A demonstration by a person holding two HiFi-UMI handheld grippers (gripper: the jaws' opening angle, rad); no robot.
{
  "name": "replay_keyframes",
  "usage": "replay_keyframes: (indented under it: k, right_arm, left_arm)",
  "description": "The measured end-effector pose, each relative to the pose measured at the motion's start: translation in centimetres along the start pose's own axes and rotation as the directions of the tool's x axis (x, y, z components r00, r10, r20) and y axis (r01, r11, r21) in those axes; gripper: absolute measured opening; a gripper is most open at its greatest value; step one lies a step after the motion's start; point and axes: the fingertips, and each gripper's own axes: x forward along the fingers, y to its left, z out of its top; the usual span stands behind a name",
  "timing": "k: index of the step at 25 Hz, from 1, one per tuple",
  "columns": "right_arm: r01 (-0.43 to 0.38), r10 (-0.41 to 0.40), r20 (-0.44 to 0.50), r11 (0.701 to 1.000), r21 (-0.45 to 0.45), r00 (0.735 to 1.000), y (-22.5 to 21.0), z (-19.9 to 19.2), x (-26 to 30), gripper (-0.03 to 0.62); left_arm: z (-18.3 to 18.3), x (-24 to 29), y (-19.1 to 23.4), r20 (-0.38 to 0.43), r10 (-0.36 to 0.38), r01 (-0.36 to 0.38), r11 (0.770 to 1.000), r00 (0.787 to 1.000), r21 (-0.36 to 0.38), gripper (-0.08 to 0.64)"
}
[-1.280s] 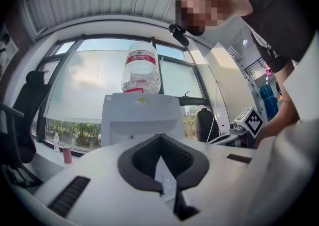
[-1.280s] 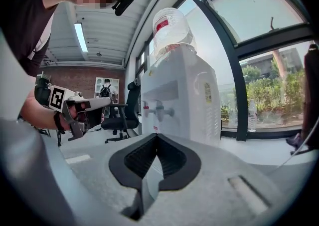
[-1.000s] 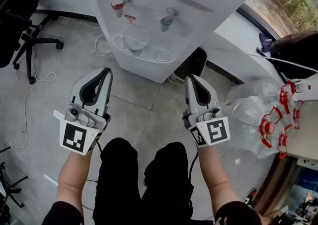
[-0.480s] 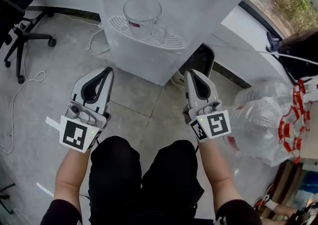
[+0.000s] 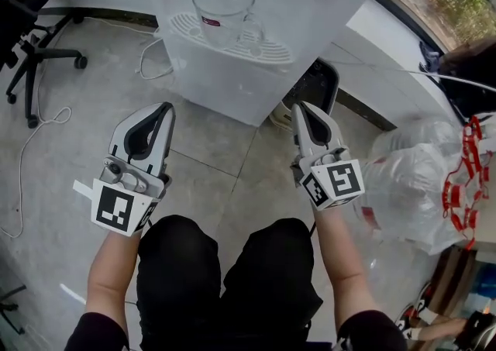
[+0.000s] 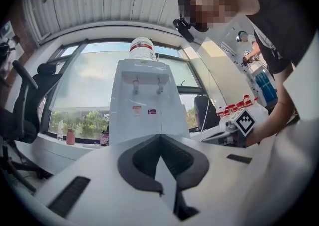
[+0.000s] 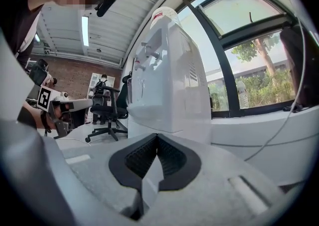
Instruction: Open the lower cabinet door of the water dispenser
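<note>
The white water dispenser (image 5: pixel 310 1) stands ahead of me, and its lower cabinet front (image 5: pixel 225 86) faces me below the drip tray (image 5: pixel 267 51). A glass cup (image 5: pixel 223 2) stands on that tray. My left gripper (image 5: pixel 165 109) hangs over the floor, short of the cabinet and to its left, shut and empty. To the right my right gripper (image 5: pixel 301 108) is near the cabinet's right corner, also shut and empty. In the left gripper view the dispenser (image 6: pixel 144 105) rises beyond the left gripper (image 6: pixel 160 136). In the right gripper view the dispenser (image 7: pixel 169 85) stands close above the right gripper (image 7: pixel 157 135).
A black office chair (image 5: pixel 31 24) stands at the left, with a white cable (image 5: pixel 39 148) on the tiled floor. A black object (image 5: pixel 314 90) sits beside the dispenser's right side. Clear plastic bags (image 5: pixel 411 179) lie at the right. My legs (image 5: pixel 225 280) are below the grippers.
Both grippers have sunk lower in front of the dispenser, still shut. The head view has dropped too: the taps have left the frame and the drip tray sits at the top.
</note>
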Motion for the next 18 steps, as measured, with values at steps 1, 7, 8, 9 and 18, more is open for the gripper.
replay_keyframes:
  k: [1,7,8,9,18]
  right_arm:
    - [0.002,-0.002,-0.004,1.0,0.003,1.0,-0.2,-0.1,0.2,0.003]
    - [-0.005,0.005,-0.017,1.0,-0.004,1.0,-0.7,-0.6,1.5,0.019]
    - [0.002,-0.002,-0.017,1.0,-0.005,1.0,-1.0,-0.6,1.8,0.023]
    - [0.008,-0.008,-0.021,1.0,-0.006,1.0,-1.3,-0.8,2.0,0.029]
    - [-0.022,0.025,-0.072,0.999,0.041,0.997,-2.4,-1.7,4.2,0.229]
  left_arm:
    - [0.1,0.0,0.0,0.001,-0.004,0.004,1.0,1.0,0.009,0.008]
    - [-0.6,-0.4,0.0,-0.008,-0.021,0.02,1.0,1.0,-0.017,0.008]
    - [-0.7,-0.2,-0.1,-0.009,-0.032,0.032,0.999,0.999,-0.017,0.008]
    - [-0.9,-0.1,-0.2,-0.011,-0.044,0.043,0.999,0.999,-0.016,0.008]
    - [-1.4,0.3,0.0,-0.009,-0.067,0.067,0.998,0.998,-0.014,0.008]
